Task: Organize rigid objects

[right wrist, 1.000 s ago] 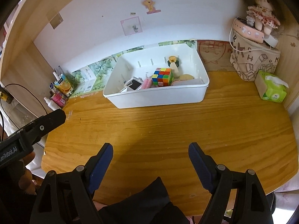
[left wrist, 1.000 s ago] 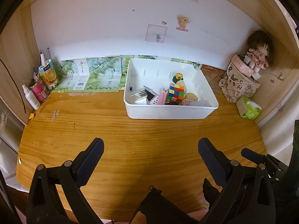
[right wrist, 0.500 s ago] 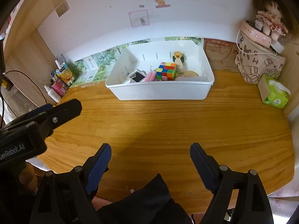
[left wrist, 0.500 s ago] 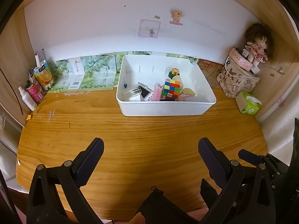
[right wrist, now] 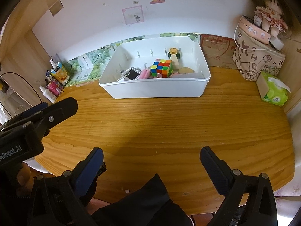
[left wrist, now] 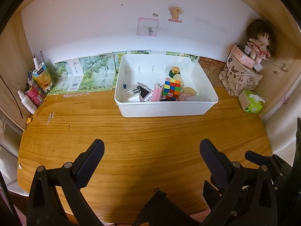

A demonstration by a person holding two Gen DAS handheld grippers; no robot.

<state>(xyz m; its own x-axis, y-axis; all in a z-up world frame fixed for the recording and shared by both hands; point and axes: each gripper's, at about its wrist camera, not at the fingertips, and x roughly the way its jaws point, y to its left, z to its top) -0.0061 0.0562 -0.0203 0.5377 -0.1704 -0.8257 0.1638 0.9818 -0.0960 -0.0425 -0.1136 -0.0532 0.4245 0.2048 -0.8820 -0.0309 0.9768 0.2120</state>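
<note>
Just below both cameras, the left claw [left wrist: 151, 150] stands wide apart with nothing between its blue pads, and the right claw [right wrist: 151, 159] is opening, also empty. Both hover over the near edge of the bare wooden surface [right wrist: 169, 124], apart from everything on it.

Ahead of the claws lies a broad stretch of clear wood, good room for moving. Beyond it sits the white rectangular plastic bin [left wrist: 165, 109], holding the multicoloured puzzle cube [left wrist: 171, 89], a small white handheld device [left wrist: 144, 93], a pink flat case [left wrist: 157, 94] and a yellow-capped little bottle [left wrist: 175, 71], all crowded toward its front wall.

The sorting looks largely done, since no loose rigid thing shows on the wood. Risks from here, as I judge them: a claw reaching in could catch the bin's front rim and shove it back, or jostle the packed pieces. Right of the claws, the green tissue pack [right wrist: 274, 90] and the printed fabric bag [right wrist: 257, 64] narrow that corner.
</note>
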